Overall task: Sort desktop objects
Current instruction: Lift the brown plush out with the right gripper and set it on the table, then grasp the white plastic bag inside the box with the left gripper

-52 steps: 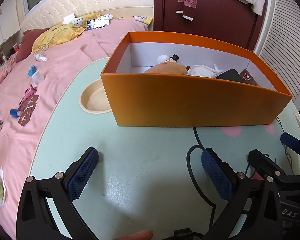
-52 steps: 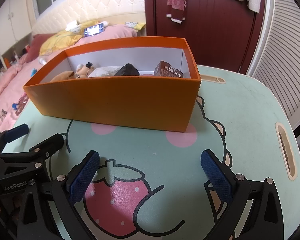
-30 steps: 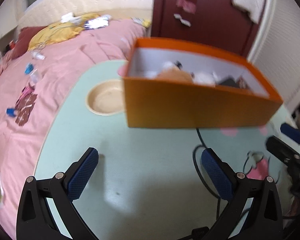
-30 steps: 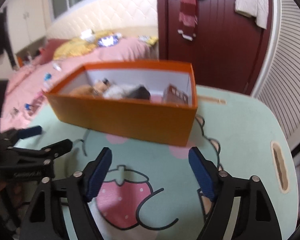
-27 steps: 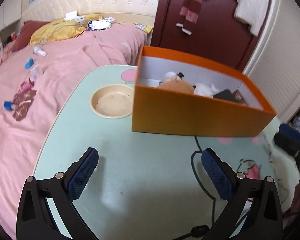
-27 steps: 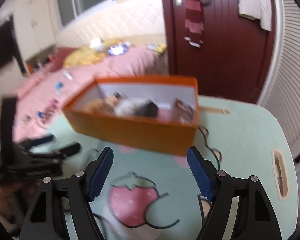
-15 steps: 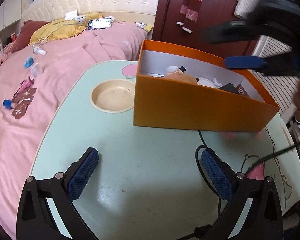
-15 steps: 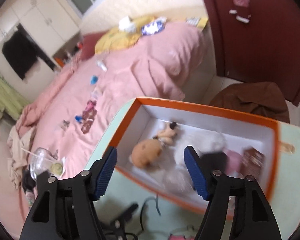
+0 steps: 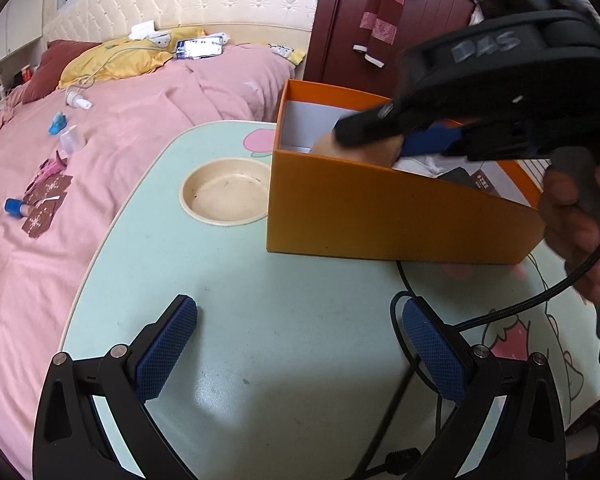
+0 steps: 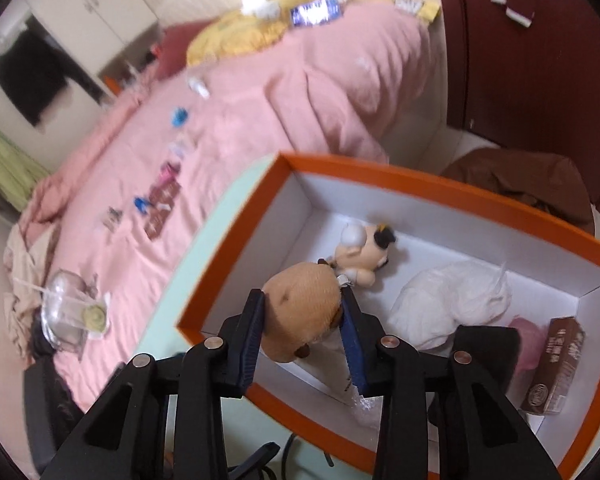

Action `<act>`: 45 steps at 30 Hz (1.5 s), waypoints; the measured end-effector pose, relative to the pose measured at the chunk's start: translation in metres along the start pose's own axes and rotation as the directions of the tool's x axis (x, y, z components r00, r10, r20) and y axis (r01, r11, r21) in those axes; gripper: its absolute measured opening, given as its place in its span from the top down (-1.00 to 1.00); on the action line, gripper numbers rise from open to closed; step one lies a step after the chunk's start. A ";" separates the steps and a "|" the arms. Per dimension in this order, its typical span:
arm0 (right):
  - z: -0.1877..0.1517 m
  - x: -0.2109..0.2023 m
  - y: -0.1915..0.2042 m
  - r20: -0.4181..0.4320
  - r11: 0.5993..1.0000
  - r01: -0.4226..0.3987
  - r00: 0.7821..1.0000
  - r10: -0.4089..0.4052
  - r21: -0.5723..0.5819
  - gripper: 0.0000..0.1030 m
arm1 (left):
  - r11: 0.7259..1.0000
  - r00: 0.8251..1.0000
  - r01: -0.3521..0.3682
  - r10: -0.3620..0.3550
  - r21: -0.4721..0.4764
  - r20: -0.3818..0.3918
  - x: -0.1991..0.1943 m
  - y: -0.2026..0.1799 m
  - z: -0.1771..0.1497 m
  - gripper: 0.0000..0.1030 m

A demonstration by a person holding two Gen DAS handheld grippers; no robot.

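Observation:
An orange box [image 10: 440,184] stands on the pale green table [image 9: 260,340]. Inside it my right gripper [image 10: 302,295] is closing, and its blue pads press both sides of a brown plush toy [image 10: 296,320]. In the left wrist view that gripper [image 9: 396,136] reaches down over the box [image 9: 380,208], held by a person's hand [image 9: 576,216]. My left gripper [image 9: 299,316] hangs open over bare tabletop in front of the box, with nothing between its fingers.
The box also holds a small doll with a black hat [image 10: 360,256], a crumpled white bag [image 10: 452,300], a brown carton [image 10: 556,364] and a pink item [image 10: 528,340]. A round recess [image 9: 224,192] sits left of the box. A black cable [image 9: 404,380] crosses the table. A pink bed [image 9: 100,140] lies beyond.
My right gripper rose from the table, swung over the box, dipped inside and narrowed its jaws onto the brown plush toy. The left gripper stayed where it was.

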State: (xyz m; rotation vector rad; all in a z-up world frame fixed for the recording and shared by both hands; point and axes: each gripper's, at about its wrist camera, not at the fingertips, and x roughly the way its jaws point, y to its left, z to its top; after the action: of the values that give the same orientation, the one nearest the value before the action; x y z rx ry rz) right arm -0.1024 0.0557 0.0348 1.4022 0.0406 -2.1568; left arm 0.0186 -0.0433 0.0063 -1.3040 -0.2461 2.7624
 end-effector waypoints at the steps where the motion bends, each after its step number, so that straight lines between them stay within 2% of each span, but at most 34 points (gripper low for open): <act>1: 0.000 -0.004 0.002 0.029 1.000 -0.003 1.000 0.003 -0.005 0.31 | 1.000 1.000 0.002 -0.002 -0.003 0.001 0.000 -0.001 0.000 -0.99; 3: -0.002 -0.023 0.002 0.103 1.000 -0.021 0.994 0.022 -0.014 0.31 | 1.000 1.000 0.010 -0.010 -0.015 0.004 -0.001 0.000 0.001 -0.99; 6: -0.018 -0.057 -0.004 0.208 0.997 -0.070 0.975 0.075 -0.031 0.31 | 0.998 1.000 0.022 -0.022 -0.051 0.015 -0.002 0.006 0.002 -0.99; 10: -0.050 -0.087 -0.014 0.270 0.990 -0.132 0.953 0.141 -0.053 0.31 | 0.993 0.998 0.060 -0.058 -0.099 0.021 -0.006 0.016 0.006 -0.99; 12: -0.075 -0.095 -0.020 0.269 0.987 -0.149 0.950 0.160 -0.064 0.31 | 0.992 0.998 0.061 -0.059 -0.111 0.014 -0.008 0.021 0.009 -0.99; 14: -0.095 -0.093 -0.026 0.247 0.990 -0.136 0.958 0.143 -0.046 0.31 | 0.996 1.000 0.012 -0.013 -0.093 -0.012 -0.007 0.025 0.014 -0.99; 17: -0.120 -0.083 -0.035 0.211 0.990 -0.140 0.968 0.136 0.002 0.31 | 0.998 1.000 -0.011 0.013 -0.069 0.020 -0.020 0.029 0.027 -0.99; 21: -0.142 -0.062 -0.049 0.184 0.991 -0.116 0.978 0.102 0.070 0.31 | 0.999 0.997 0.024 -0.026 0.021 0.077 -0.039 0.013 0.065 -0.99; 23: -0.147 -0.054 -0.053 0.186 0.993 -0.094 0.979 0.078 0.078 0.29 | 0.995 0.996 0.053 -0.058 0.081 0.065 -0.039 -0.005 0.086 -0.94; 24: -0.149 -0.052 -0.054 0.190 0.994 -0.080 0.980 0.065 0.073 0.25 | 0.992 0.996 0.066 -0.072 0.112 0.055 -0.037 -0.014 0.096 -0.89; 26: -0.150 -0.050 -0.051 0.212 0.998 -0.045 0.977 0.034 0.047 0.17 | 0.979 0.996 0.083 -0.086 0.188 0.007 -0.025 -0.036 0.111 -0.56; 28: -0.149 -0.052 -0.049 0.237 1.000 0.006 0.972 -0.012 0.027 -0.03 | 0.959 0.993 0.109 -0.096 0.262 -0.061 -0.006 -0.057 0.123 -0.35; 29: -0.150 -0.056 -0.048 0.257 0.999 0.035 0.966 -0.040 0.021 -0.17 | 0.950 0.991 0.122 -0.100 0.288 -0.091 0.003 -0.066 0.127 -0.28; 30: -0.151 -0.059 -0.047 0.278 0.998 0.062 0.958 -0.065 0.017 -0.17 | 0.943 0.988 0.132 -0.099 0.304 -0.122 0.014 -0.073 0.131 -0.27; 33: -0.154 -0.073 -0.049 0.349 0.997 0.072 0.934 -0.076 0.024 -0.24 | 0.931 0.970 0.161 -0.089 0.327 -0.226 0.048 -0.089 0.138 -0.12; 35: -0.154 -0.077 -0.052 0.351 0.998 0.060 0.934 -0.068 0.035 -0.26 | 0.932 0.950 0.177 -0.079 0.315 -0.302 0.071 -0.095 0.139 0.13; 38: -0.151 -0.076 -0.056 0.343 0.998 0.037 0.938 -0.054 0.056 -0.26 | 0.937 0.932 0.166 -0.048 0.307 -0.360 0.094 -0.100 0.140 0.14; 42: -0.152 -0.081 -0.061 0.344 0.998 0.007 0.939 -0.029 0.066 -0.26 | 0.937 0.920 0.146 -0.011 0.318 -0.391 0.111 -0.103 0.135 0.15; 43: -0.152 -0.081 -0.061 0.344 0.998 -0.001 0.939 -0.022 0.067 -0.26 | 0.936 0.910 0.155 -0.009 0.317 -0.416 0.117 -0.102 0.132 0.16; 44: -0.155 -0.082 -0.058 0.342 0.998 -0.003 0.939 -0.020 0.067 -0.26 | 0.935 0.904 0.161 -0.011 0.317 -0.427 0.121 -0.102 0.130 0.29; 45: -0.154 -0.083 -0.058 0.342 0.998 -0.006 0.939 -0.018 0.070 -0.26 | 0.931 0.907 0.162 -0.011 0.326 -0.420 0.122 -0.102 0.128 0.31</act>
State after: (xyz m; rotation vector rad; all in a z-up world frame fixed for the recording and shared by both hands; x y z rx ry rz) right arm 0.0232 0.1897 0.0201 1.0428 -0.1643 -2.3979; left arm -0.1575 0.0595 0.0118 -1.6675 0.2099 2.2368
